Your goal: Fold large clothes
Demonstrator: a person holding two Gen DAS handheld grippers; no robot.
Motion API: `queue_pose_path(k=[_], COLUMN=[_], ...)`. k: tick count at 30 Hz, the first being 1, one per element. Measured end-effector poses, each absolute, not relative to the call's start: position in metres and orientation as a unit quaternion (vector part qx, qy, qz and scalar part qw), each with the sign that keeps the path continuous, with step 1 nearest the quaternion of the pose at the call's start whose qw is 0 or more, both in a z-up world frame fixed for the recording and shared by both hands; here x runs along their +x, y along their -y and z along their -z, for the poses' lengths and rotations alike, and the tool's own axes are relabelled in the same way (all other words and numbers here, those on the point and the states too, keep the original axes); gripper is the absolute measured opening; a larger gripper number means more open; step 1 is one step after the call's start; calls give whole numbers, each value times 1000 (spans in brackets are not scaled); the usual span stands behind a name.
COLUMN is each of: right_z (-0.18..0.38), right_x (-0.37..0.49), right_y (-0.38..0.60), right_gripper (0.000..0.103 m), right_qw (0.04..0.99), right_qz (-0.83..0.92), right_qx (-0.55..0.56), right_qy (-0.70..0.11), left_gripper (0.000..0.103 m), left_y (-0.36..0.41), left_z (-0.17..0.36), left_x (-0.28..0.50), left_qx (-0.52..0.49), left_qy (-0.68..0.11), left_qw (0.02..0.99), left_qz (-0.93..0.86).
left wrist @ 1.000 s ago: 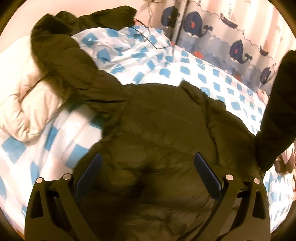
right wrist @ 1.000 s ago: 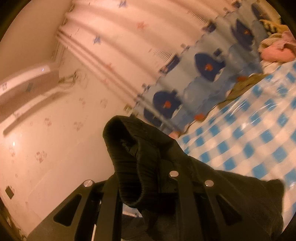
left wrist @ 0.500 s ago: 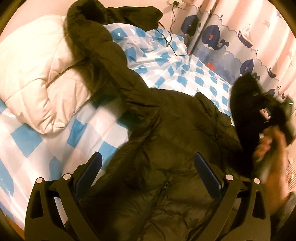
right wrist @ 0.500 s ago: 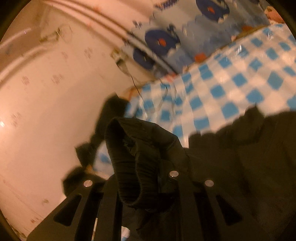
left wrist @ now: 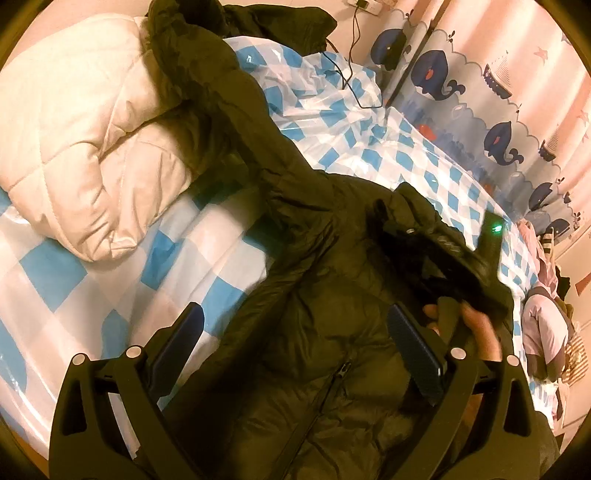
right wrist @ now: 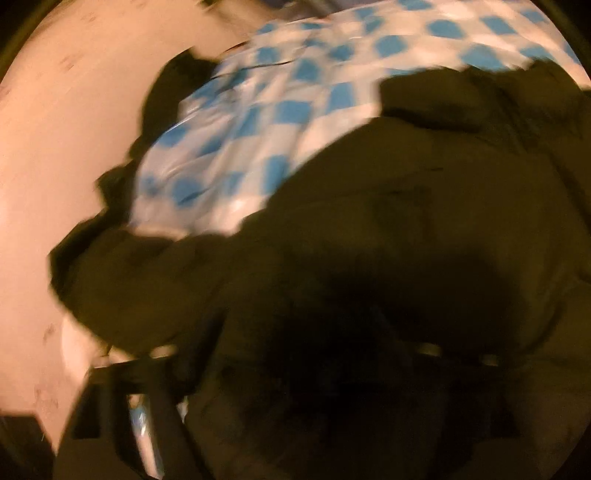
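A dark olive puffer jacket [left wrist: 332, 332] lies front up, zip showing, on the bed's blue-and-white checked sheet [left wrist: 207, 273]. One sleeve [left wrist: 229, 122] stretches away to the upper left. My left gripper [left wrist: 295, 312] hovers open over the jacket's chest with nothing pinched. A hand [left wrist: 476, 332] brings the blurred right gripper in low over the jacket's right side. In the right wrist view the right gripper [right wrist: 288, 376] has its jaws opening wide. Dark jacket cloth [right wrist: 369, 258] lies between and over them, hiding the far finger; the pads do not press on it.
A white quilted cover [left wrist: 85, 140] is bunched at the left, partly under the sleeve. Another dark garment [left wrist: 277, 22] and a black cable [left wrist: 351, 74] lie at the bed's head. A whale-print curtain [left wrist: 498, 122] runs along the far side. Clothes [left wrist: 543, 325] are piled at the right.
The right gripper came down from high up with the sleeve cuff onto the jacket's body, and its jaws went from shut on the cuff to wide apart. The left gripper shifted slightly.
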State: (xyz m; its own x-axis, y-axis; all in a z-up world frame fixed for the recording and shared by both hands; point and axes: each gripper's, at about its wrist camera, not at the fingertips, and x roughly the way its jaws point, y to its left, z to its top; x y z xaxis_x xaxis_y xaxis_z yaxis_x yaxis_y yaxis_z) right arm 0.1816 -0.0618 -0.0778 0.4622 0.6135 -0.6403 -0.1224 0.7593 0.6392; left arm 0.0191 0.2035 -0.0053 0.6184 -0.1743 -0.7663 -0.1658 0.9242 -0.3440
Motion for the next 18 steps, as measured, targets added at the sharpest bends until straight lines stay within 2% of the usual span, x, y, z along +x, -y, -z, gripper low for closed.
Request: queue_pose_path(k=[4, 8, 11, 18], right_z=[34, 6, 11, 56], right_x=[153, 123, 103, 77], right_y=[83, 150, 214, 319], right_gripper=[85, 89, 89, 89], right_qw=[849, 907, 923, 899], right_qz=[-243, -122, -6, 89], right_qx=[238, 162, 96, 88], right_qy=[-404, -368, -373, -420], left_gripper=[96, 96, 96, 96], left_y=[-200, -192, -177, -90], left_z=[11, 10, 9, -9], left_x=[24, 27, 34, 95], left_qx=[-198, -188, -182, -143], left_qy=[-445, -440, -432, -362], left_qw=[873, 878, 883, 918], left_qz=[6, 6, 9, 78])
